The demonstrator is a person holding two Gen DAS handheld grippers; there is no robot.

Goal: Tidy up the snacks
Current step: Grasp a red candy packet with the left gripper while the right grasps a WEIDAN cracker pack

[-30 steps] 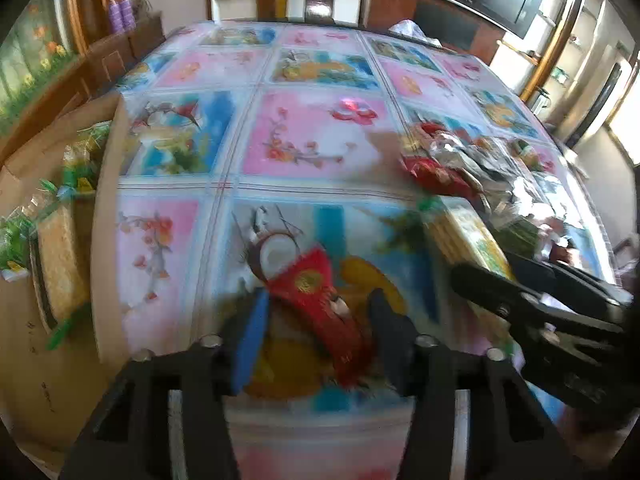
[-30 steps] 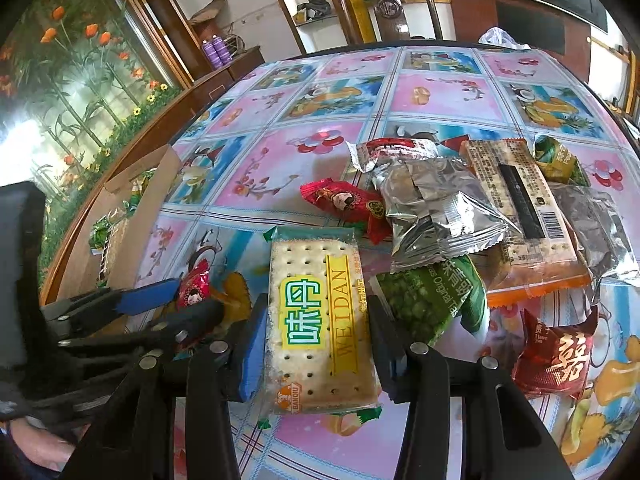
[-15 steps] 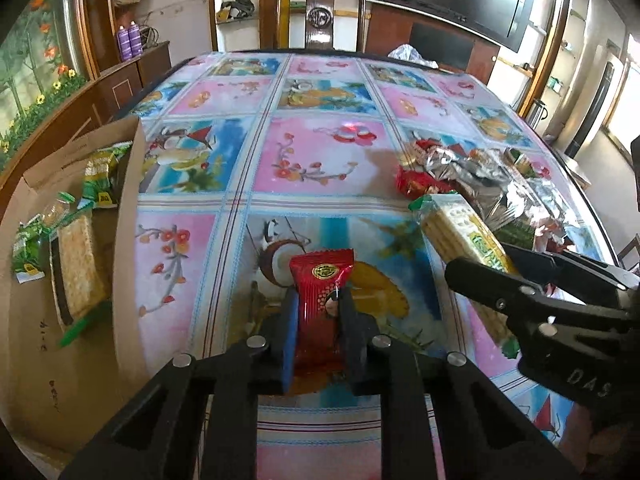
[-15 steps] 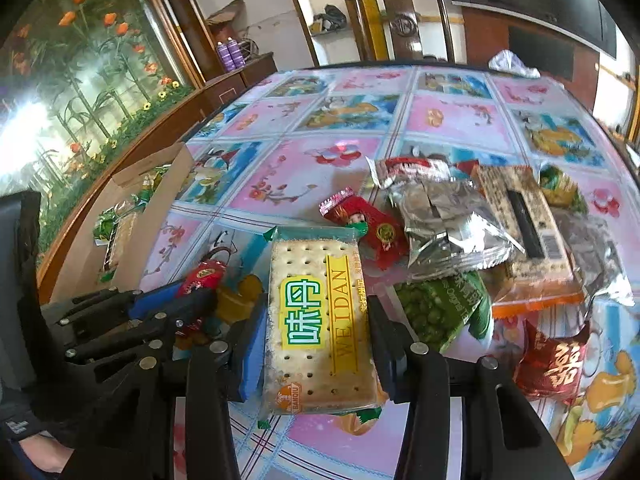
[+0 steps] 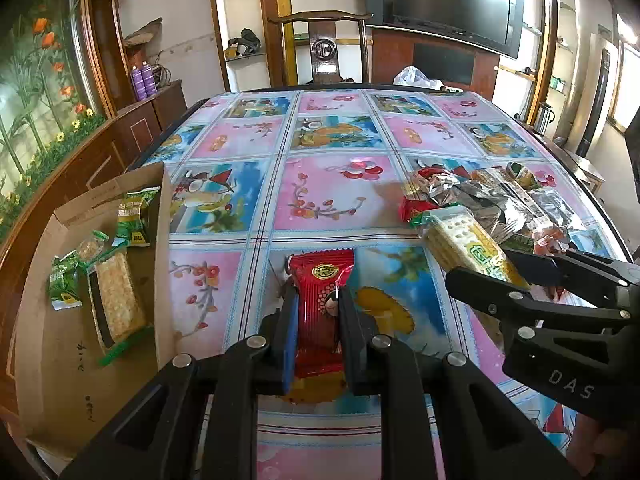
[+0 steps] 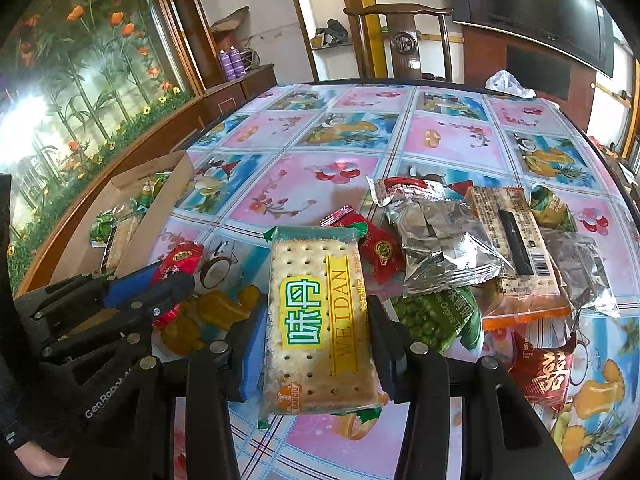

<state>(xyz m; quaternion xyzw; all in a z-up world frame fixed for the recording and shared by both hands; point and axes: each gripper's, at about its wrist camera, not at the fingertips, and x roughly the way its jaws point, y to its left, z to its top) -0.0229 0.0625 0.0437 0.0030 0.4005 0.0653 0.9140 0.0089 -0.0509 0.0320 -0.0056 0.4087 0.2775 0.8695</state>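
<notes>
now | left gripper (image 5: 316, 322) clamps small red foil snack packet (image 5: 320, 296) | right gripper (image 6: 316, 340) holds clear-wrapped cracker pack (image 6: 316, 320) | carry both level over open brown cardboard box (image 5: 52, 320), release low, beside packs inside

Two claws: the left claw (image 5: 318, 312) and the right claw (image 6: 316, 332). One cardboard box (image 5: 52, 360) at the left of the frame, with four packets visible inside: one cracker pack (image 5: 118, 304) and three small green packets (image 5: 134, 220). Two purple bottles (image 5: 143, 80) at upper left. One wooden chair (image 5: 322, 48) at top centre.
</notes>
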